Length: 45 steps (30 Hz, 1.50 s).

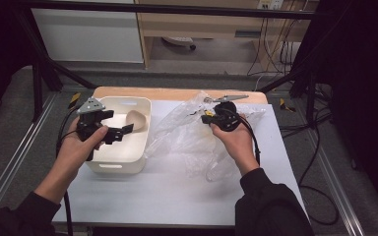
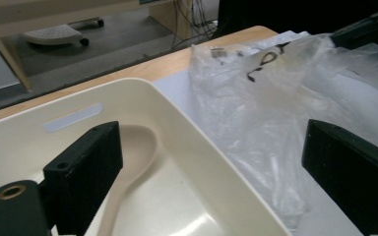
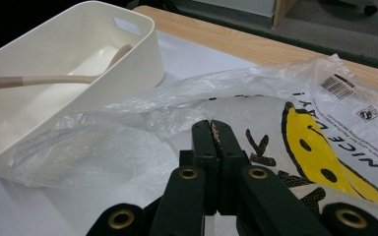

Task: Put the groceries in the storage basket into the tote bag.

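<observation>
A cream plastic bin (image 1: 115, 166) stands at the table's left with a beige spoon (image 1: 137, 118) lying in it. My left gripper (image 1: 120, 125) hovers over the bin, open, with nothing between its jaws. In the left gripper view the spoon (image 2: 138, 147) lies just beyond the left jaw, inside the bin's rim (image 2: 187, 132). A clear plastic bag (image 1: 187, 137) with a yellow smiley print (image 3: 325, 132) lies crumpled to the right of the bin. My right gripper (image 1: 207, 117) is shut on the bag's upper edge, and its jaws (image 3: 215, 132) are pressed together.
A white mat (image 1: 167, 196) covers the table, with a wooden strip (image 1: 177, 93) along the far edge. Black frame poles (image 1: 39, 73) stand at both back corners. Cables (image 1: 320, 147) trail on the floor at the right. The bin (image 3: 142, 54) touches the bag's left side.
</observation>
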Available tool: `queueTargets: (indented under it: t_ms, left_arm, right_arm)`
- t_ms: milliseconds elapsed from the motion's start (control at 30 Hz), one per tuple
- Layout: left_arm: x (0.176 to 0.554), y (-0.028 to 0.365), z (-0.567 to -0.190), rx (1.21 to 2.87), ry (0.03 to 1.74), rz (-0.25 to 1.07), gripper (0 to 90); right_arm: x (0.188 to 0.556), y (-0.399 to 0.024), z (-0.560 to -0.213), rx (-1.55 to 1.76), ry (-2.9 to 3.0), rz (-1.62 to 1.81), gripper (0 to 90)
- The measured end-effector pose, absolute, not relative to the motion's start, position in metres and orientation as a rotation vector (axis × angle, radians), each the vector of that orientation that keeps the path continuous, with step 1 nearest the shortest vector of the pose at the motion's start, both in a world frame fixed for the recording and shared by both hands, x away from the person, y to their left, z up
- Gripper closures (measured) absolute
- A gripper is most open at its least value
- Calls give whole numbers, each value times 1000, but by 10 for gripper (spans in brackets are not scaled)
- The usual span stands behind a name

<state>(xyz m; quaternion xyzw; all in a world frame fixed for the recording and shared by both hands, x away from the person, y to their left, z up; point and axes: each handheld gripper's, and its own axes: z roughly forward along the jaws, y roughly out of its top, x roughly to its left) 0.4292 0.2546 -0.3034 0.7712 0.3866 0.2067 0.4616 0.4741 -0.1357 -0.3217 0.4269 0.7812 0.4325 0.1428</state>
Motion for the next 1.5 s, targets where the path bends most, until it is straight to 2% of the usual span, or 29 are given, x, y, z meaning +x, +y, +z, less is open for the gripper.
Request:
queueTargets:
  t_ms: [300,767,1167,1500]
  left_arm:
    - [437,281,-309,1913,985,521,99]
    - [432,315,-322,1954,1059,516,169]
    - [427,331,-332,1983,1094,477,292]
    - [422,337,-344,2015,1140,399,442]
  right_arm:
    - [473,-142,-324,1242,2252,1243,900]
    - [472,-146,-326,1248,2252,1233,900]
    - [472,-147,-327,1252,2253,1231,900]
    - [472,-148,-329,1257,2255,1227,900]
